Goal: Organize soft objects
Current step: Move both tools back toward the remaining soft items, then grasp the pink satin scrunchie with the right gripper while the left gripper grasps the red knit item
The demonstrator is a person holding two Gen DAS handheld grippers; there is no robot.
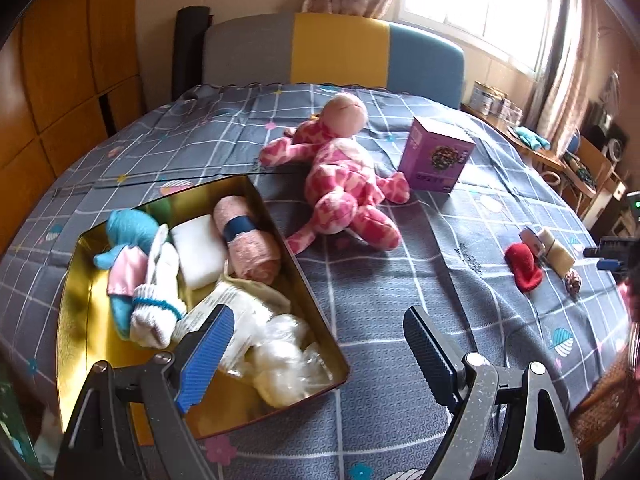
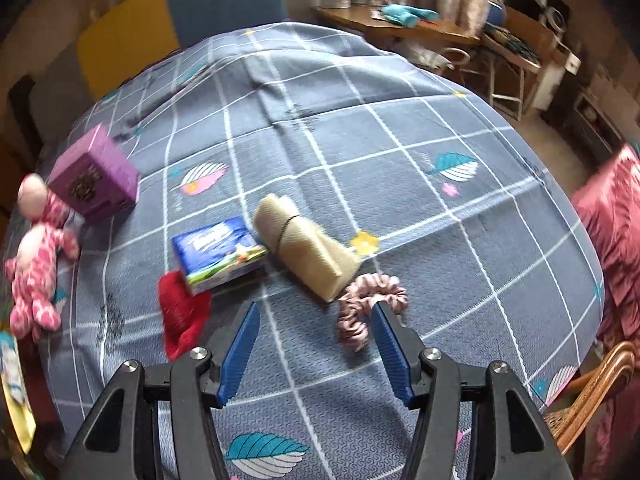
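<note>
Left gripper (image 1: 316, 332), one, jaws spread and empty, over the near end of one gold tin (image 1: 320, 300) on the bed (image 1: 400, 280); the tin holds one blue plush (image 1: 128, 236), one white sock (image 1: 158, 308), one white sponge (image 1: 198, 250), one pink towel roll (image 1: 248, 240) and clear wrapped bundles, too crumpled to count. Right gripper (image 2: 316, 312), one, jaws spread and empty, above the bed near one pink scrunchie (image 2: 360, 304), one beige roll (image 2: 304, 248), one tissue pack (image 2: 220, 254) and one red mitten (image 2: 182, 316). Loose on the bed besides: one pink giraffe (image 1: 344, 184), one purple box (image 1: 436, 160).
</note>
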